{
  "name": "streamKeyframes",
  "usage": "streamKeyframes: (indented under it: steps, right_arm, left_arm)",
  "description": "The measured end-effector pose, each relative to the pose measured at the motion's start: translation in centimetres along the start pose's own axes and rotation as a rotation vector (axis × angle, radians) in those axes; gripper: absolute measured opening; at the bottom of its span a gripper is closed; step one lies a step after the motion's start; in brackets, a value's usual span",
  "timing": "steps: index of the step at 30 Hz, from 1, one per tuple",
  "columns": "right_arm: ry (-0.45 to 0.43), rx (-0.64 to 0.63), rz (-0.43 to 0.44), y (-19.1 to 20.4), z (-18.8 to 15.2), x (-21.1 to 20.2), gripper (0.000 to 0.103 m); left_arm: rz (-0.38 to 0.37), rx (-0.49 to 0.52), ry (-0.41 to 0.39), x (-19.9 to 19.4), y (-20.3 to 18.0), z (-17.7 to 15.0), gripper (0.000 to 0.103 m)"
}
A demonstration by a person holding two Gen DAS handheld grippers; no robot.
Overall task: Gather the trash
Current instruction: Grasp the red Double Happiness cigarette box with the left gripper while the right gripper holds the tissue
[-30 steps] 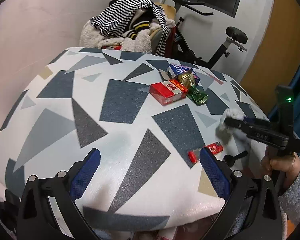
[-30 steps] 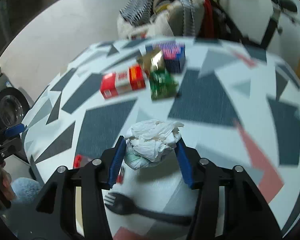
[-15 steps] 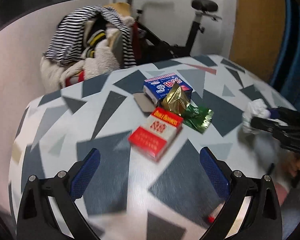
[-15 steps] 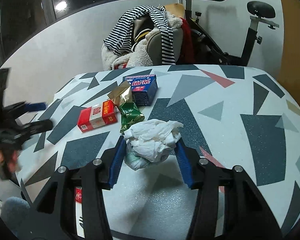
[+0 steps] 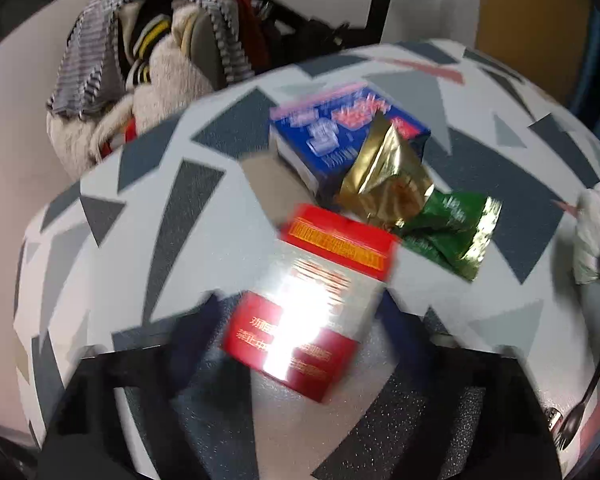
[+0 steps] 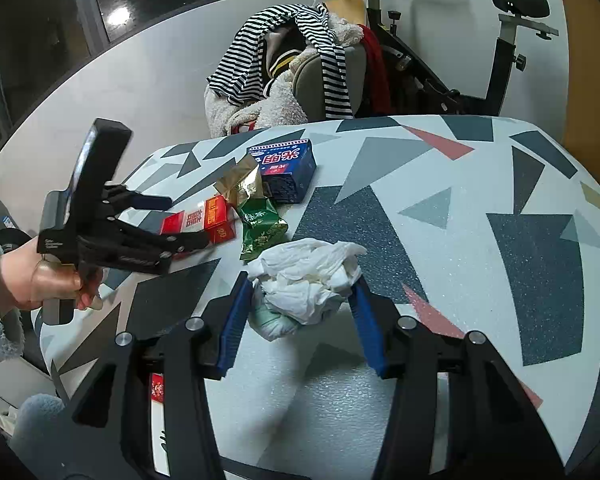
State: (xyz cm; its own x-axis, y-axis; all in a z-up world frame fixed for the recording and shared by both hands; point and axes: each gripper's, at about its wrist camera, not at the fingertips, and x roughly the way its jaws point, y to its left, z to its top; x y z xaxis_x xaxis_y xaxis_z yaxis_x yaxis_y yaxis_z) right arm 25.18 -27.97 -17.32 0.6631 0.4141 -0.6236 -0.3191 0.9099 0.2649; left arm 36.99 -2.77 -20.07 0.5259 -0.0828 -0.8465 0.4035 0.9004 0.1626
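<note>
On the patterned table (image 6: 480,240), near its middle, sits a blue box (image 6: 286,166). You cannot see inside the blue box. Just in front of the blue box lies a gold wrapper (image 5: 384,176), touching it, and a green wrapper (image 5: 448,232) lies next to the gold one. A red box (image 5: 312,300) lies to the left of the blue box, a bit closer to the table edge. Its inside is hidden too. The left gripper (image 6: 180,222) has its fingers spread wide, one on each side of the red box, and you cannot tell if they touch it. The right gripper (image 6: 300,308) pinches a crumpled white tissue (image 6: 306,280), closer to the table edge than the blue box. A black plastic fork (image 5: 584,412) lies at the table edge, well apart from the blue box.
</note>
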Motion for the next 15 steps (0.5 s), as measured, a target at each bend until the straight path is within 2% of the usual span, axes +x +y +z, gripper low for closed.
streamKeyframes:
  steps: [6, 10, 15]
  right_arm:
    - [0.003, -0.005, -0.004, 0.2, -0.1, 0.1, 0.051]
    - [0.004, -0.02, -0.009, 0.4, -0.2, 0.1, 0.051]
    - [0.0, -0.043, -0.029, 0.9, -0.3, 0.2, 0.051]
  left_arm:
    - [-0.064, -0.009, -0.008, -1.2, -0.2, -1.0, 0.065]
    - [-0.108, -0.082, -0.037, -3.3, 0.3, -2.6, 0.062]
    - [-0.123, -0.157, -0.104, -7.4, 0.4, -5.1, 0.061]
